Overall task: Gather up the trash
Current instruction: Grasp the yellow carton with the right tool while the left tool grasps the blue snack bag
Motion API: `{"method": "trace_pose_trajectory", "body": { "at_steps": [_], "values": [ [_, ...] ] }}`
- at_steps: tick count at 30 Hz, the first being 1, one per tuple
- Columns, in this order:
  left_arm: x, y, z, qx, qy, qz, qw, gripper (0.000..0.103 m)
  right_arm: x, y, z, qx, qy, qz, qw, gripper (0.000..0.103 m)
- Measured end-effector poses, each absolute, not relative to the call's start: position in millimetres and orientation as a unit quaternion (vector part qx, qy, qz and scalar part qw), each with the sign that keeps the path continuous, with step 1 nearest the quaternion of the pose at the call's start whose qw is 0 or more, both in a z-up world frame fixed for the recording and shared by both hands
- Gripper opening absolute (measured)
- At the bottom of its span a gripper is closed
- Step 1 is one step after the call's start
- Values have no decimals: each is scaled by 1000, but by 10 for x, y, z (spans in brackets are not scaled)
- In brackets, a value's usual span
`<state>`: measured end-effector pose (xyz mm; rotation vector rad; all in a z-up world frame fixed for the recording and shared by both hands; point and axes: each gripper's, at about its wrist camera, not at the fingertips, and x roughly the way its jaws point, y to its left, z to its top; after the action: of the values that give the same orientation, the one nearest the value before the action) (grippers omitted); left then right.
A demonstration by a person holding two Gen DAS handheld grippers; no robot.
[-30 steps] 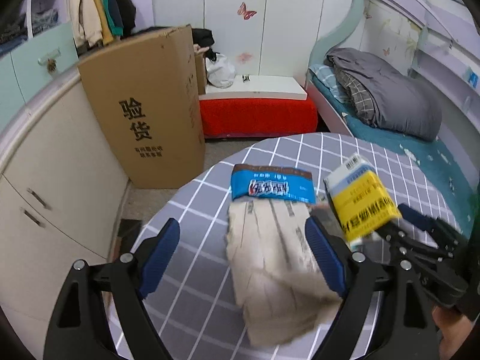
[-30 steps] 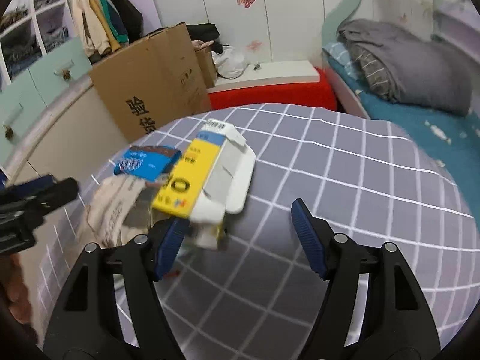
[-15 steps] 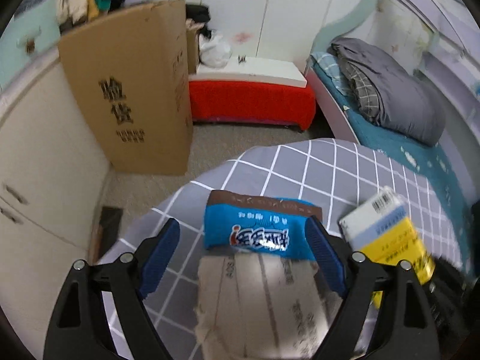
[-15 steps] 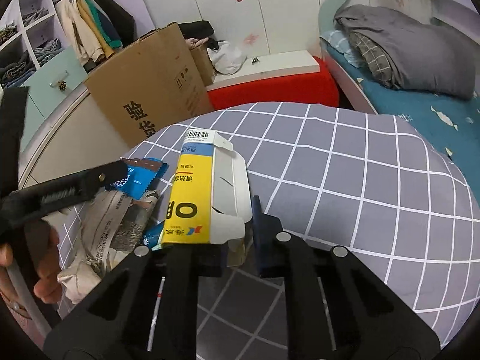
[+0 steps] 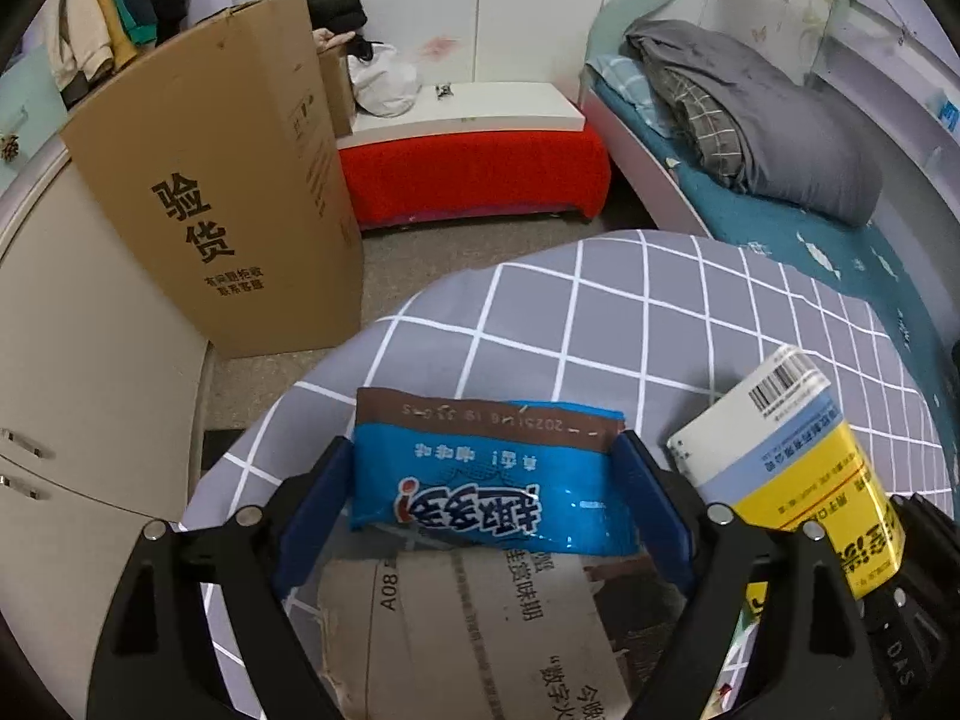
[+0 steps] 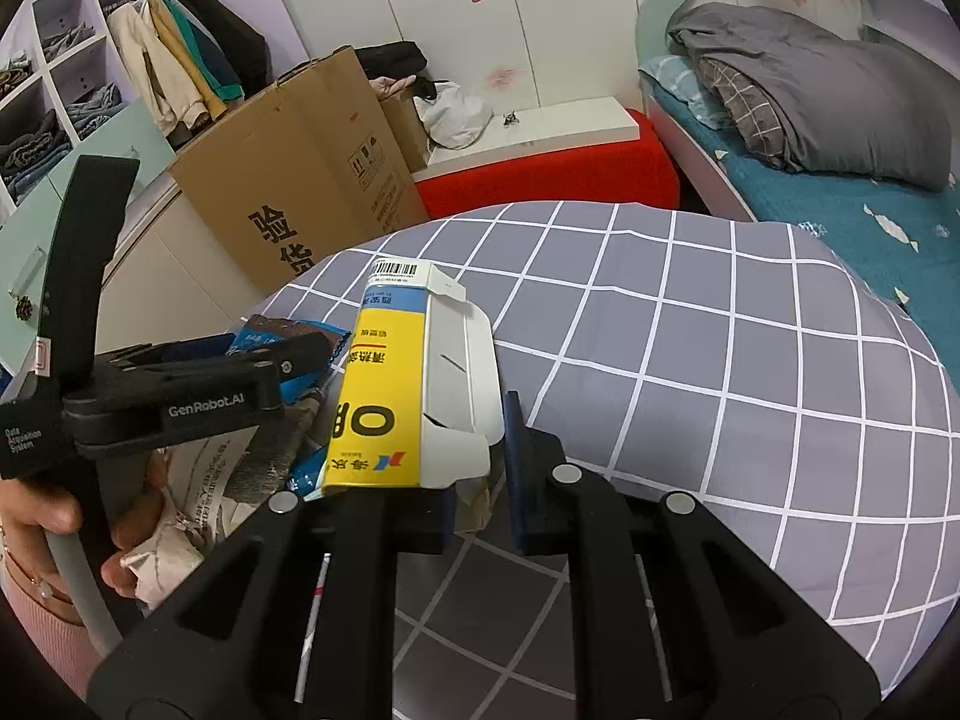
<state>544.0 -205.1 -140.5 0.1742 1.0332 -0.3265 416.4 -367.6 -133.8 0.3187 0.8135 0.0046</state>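
Note:
A blue snack wrapper lies on a crumpled newspaper at the near left edge of the grey checked table. My left gripper is open wide, one blue pad on each side of the wrapper, and I cannot tell whether the pads touch it. A flattened yellow and white carton stands tilted up from the table, with my right gripper shut on its lower end. That carton also shows in the left wrist view. In the right wrist view the left gripper sits over the wrapper.
A tall cardboard box stands on the floor beyond the table. Behind it are a red bench and a bed with a grey quilt. Cream cabinets run along the left. A hand holds the left gripper.
My left gripper has moved forward and down from the newspaper to straddle the blue wrapper. My right gripper has shut on the carton, which now stands tilted up.

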Motion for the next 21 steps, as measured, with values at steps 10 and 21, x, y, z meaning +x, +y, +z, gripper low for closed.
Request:
{"method": "trace_pose_trajectory", "body": {
  "at_steps": [10, 21],
  "values": [
    [5376, -2110, -1336, 88, 477, -160, 860, 23, 4148, -3673, -1328, 148, 390, 0, 909, 14],
    [5032, -1901, -954, 54, 416, -164, 893, 20, 4035, -3679, -1116, 144, 346, -1, 927, 11]
  ]
}}
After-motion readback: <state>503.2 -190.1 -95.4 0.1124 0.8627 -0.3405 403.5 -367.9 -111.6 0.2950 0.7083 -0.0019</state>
